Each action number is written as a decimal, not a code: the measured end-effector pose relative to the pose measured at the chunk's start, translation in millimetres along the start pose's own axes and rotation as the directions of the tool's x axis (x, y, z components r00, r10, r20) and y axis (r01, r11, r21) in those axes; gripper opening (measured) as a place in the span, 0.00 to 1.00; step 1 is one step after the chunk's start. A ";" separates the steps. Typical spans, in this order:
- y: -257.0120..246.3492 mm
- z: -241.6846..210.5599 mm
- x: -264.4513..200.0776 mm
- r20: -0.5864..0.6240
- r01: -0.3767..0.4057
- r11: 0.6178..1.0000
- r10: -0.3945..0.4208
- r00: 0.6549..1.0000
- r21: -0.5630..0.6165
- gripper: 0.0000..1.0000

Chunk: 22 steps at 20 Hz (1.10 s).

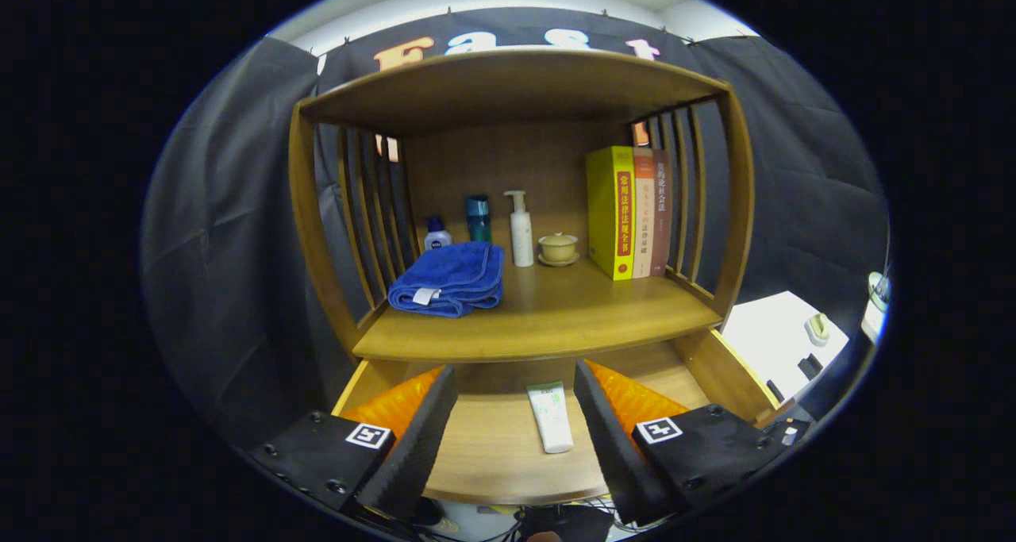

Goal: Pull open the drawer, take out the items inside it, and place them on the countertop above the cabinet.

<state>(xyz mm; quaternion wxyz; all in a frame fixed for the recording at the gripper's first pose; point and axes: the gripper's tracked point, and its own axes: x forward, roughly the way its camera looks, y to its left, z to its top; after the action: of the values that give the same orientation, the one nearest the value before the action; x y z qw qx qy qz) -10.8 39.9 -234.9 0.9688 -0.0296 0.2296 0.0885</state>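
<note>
The gripper (516, 415) hangs above the pulled-out drawer (714, 371) with its fingers spread wide and nothing held, the white tube (551, 416) lying flat on the drawer floor in the gap between them, apart from both. The drawer looks already open, so the step in hand appears to be the take-out. The next move probably calls for lowering the fingers to either side of the tube, closing across its narrow width, then lifting it clear of the drawer front onto the countertop (548, 308), where bare wood lies beside the folded blue towel (451, 276). The gripper points forward and slightly down into the cabinet.
</note>
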 end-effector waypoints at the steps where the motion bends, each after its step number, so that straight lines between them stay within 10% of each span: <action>1: 6.8 0.6 8.2 -0.034 -0.017 1.000 0.017 0.999 -0.007 0.97; 13: -20.4 -90.9 96.1 -0.517 0.015 0.998 -0.047 0.855 -0.066 0.98; 22: -47.6 -154.0 121.1 -0.660 0.022 0.996 -0.077 0.747 -0.091 0.98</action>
<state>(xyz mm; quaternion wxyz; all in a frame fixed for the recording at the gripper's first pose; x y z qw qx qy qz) 36.8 -2.8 -426.0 0.8246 -0.1025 0.5536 0.0553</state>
